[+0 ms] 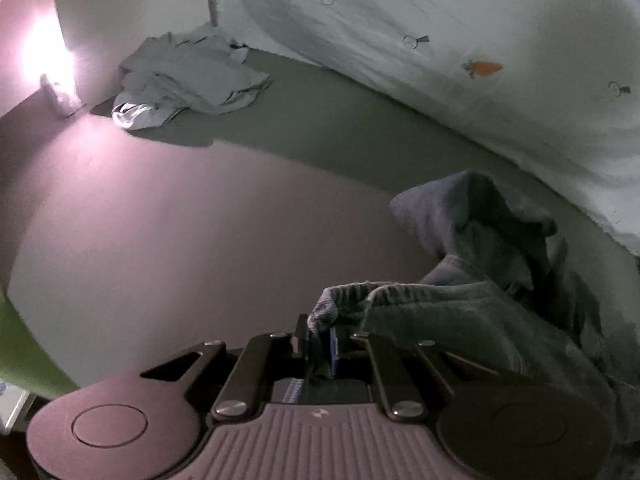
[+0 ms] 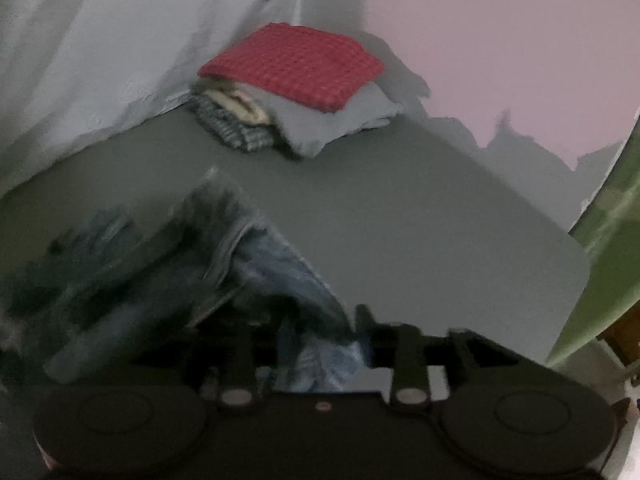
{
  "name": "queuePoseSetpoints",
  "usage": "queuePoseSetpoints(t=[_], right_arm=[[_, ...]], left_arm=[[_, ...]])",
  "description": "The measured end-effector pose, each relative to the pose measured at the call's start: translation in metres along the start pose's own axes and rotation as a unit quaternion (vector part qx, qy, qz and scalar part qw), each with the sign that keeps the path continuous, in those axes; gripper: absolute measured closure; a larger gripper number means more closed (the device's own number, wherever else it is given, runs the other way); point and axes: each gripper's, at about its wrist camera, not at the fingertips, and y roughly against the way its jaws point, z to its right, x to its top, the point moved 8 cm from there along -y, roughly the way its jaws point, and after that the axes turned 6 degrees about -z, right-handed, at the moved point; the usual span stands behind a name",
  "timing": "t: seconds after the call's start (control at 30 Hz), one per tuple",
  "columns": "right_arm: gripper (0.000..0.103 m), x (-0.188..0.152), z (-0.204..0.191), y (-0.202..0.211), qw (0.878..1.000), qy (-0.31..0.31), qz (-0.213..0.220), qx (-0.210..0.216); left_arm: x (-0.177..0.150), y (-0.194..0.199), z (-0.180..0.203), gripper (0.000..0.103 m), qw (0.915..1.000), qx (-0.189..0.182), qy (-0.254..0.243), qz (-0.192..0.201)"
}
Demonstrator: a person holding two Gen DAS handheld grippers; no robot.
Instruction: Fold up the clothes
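Holding the jeans by the waistband, my left tool pinches it so I can lift. My right tool has denim between its parted fingers; its grip is too blurry to tell. The jeans lie bunched on the grey surface, away from the folded pile.

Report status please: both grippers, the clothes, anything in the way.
Left gripper shut on jeans waistband. Right gripper at the jeans, blurred, grip unclear. Folded stack and crumpled shirt lie apart on table, not in the way.
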Motion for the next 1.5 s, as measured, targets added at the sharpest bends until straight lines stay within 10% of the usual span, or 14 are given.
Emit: queuePoseSetpoints(t=[0.17,0.37,0.53,0.7,0.97,1.07,1.23,1.37,1.5], right_arm=[[0.054,0.003,-0.014,0.01,0.999,0.037,0.021,-0.001],[0.053,0.022,-0.03,0.006,0.999,0.042,0.028,0.008],[0.05,0.014,-0.053,0.017,0.998,0.051,0.025,-0.016],[0.036,-0.003,-0.107,0.047,0.995,0.091,0.045,-0.008],[0.036,-0.035,-0.231,0.093,0.981,0.148,0.064,0.103],[0.036,-0.052,-0.274,0.118,0.966,0.199,0.089,0.139],[0.035,-0.07,-0.312,0.135,0.956,0.239,0.102,0.137],[0.034,-0.088,-0.326,0.132,0.959,0.234,0.076,0.14],[0.034,-0.112,-0.34,0.127,0.961,0.239,0.044,0.134]], left_arm=[[0.044,0.064,-0.019,0.092,0.9948,0.036,0.03,0.09],[0.116,0.164,-0.095,0.093,0.9584,0.125,0.048,0.252],[0.136,0.138,-0.152,0.091,0.9585,0.153,0.076,0.228],[0.131,0.101,-0.153,0.091,0.9743,0.075,0.107,0.183],[0.212,0.083,-0.089,0.092,0.9722,-0.053,0.042,0.224],[0.243,0.098,-0.057,0.093,0.9613,-0.137,0.02,0.238],[0.264,0.165,-0.032,0.093,0.9197,-0.221,-0.063,0.318],[0.245,0.117,-0.074,0.085,0.9462,-0.088,-0.093,0.297],[0.197,0.005,-0.144,0.085,0.9836,0.066,-0.09,0.142]])
